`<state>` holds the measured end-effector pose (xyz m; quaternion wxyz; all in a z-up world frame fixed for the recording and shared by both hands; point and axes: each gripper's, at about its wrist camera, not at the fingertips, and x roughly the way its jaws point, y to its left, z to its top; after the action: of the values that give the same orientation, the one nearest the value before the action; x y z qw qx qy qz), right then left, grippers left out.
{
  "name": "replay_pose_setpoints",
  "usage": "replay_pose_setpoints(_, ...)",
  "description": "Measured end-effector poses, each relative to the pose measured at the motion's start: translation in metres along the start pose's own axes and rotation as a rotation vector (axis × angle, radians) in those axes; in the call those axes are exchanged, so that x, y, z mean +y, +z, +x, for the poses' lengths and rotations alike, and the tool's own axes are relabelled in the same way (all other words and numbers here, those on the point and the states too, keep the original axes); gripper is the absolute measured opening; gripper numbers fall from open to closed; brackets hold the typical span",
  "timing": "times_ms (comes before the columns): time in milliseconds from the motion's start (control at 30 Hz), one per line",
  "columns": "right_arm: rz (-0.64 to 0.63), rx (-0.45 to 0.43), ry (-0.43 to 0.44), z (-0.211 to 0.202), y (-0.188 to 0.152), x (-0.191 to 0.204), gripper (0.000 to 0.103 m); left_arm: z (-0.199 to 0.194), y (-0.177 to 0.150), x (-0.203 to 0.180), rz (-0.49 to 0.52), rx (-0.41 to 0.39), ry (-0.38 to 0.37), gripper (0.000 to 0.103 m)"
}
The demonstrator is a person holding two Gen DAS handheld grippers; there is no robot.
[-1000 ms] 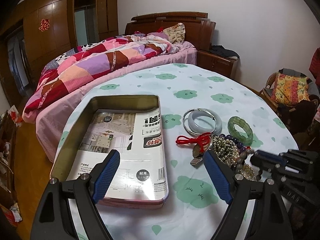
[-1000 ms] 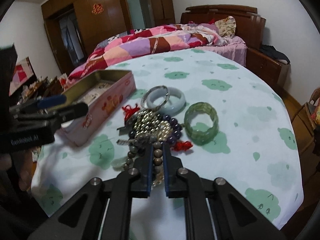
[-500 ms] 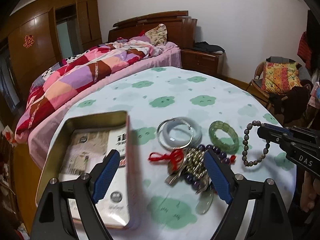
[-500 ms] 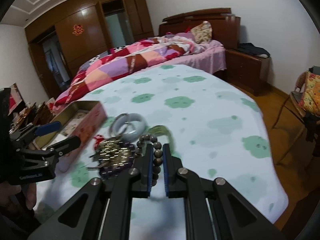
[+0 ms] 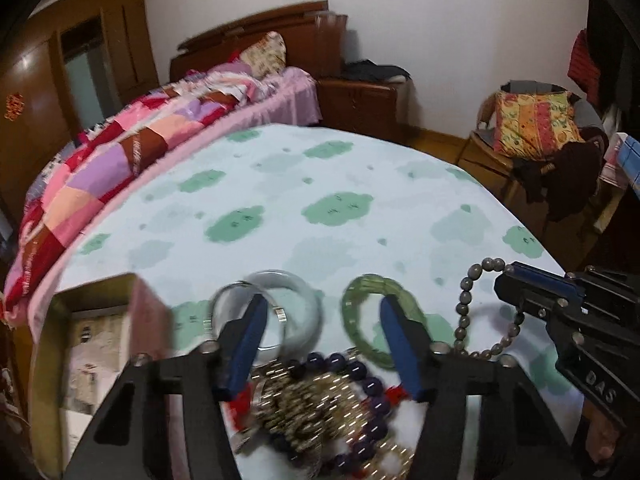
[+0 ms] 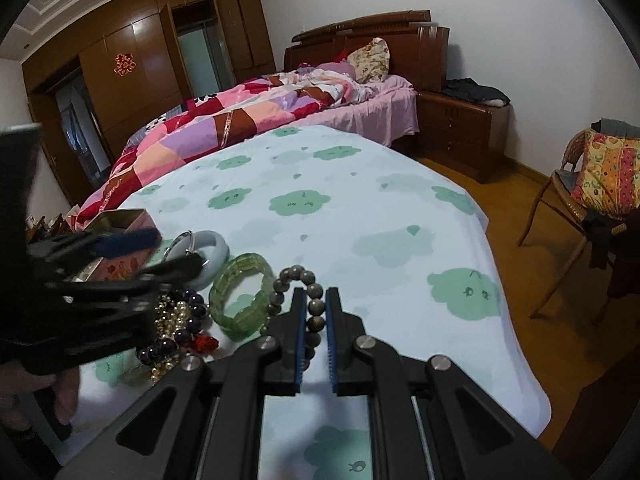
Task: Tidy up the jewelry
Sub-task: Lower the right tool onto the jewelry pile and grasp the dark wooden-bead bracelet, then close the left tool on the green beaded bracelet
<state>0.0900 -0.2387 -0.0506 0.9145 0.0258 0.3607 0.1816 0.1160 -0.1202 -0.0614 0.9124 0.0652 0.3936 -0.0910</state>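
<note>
Since the earlier frames, the grey bead bracelet (image 5: 486, 312) has come up out of the jewelry pile (image 5: 320, 404) and both cameras have swung, so the tin box (image 5: 80, 344) that filled the left wrist view a second ago now sits cut off at its lower left edge. From the left wrist, the left gripper (image 5: 324, 344) hangs wide open with nothing between its blue pads, over the pile and in front of the pale jade bangle (image 5: 296, 312) and the green bead bracelet (image 5: 380, 320); the right gripper (image 5: 516, 280) enters from the right with the grey loop dangling from its tip above the cloud-print tablecloth (image 5: 280, 184). This view is smeared by motion, so the pile reads only as gold, purple and red beads (no separate pieces can be told apart). From the right wrist, the right gripper (image 6: 312, 312) is closed down to a narrow gap on the grey bead bracelet (image 6: 298, 284), pinching one side of the loop while the rest arcs forward. The green bead bracelet (image 6: 240, 292) lies on the cloth just left of it, the bangle (image 6: 208, 250) beyond. A first piece looks separated, and the likely next job is carrying it left to the tin box (image 6: 120, 220), which the blurred left gripper (image 6: 160, 248) largely hides here; its contents cannot be seen.
</note>
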Motion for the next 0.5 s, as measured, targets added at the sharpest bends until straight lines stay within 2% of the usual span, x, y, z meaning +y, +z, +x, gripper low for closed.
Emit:
replay_pose_setpoints(133,0.003,0.000,0.010,-0.001,-0.001,-0.001,0.011,0.015,0.002,-0.009,0.027,0.037,-0.001,0.042)
replay_pose_setpoints(200,0.002,0.001,0.016,-0.001,-0.001,0.000,0.011,0.021,0.002,-0.012,0.038,0.053,-0.008,0.033)
replay_pose_setpoints(367,-0.001,0.000,0.028,-0.001,-0.001,-0.001,0.011,0.034,-0.002,-0.018,0.049,0.093,-0.014,0.029)
replay_pose_setpoints(433,-0.002,-0.001,0.029,-0.001,-0.001,-0.001,0.011,0.039,-0.005,-0.017,0.041,0.109,-0.029,0.021)
replay_pose_setpoints(500,-0.001,-0.001,0.029,-0.002,-0.002,-0.001,0.011,0.037,-0.004,-0.015,0.027,0.104,-0.043,0.006)
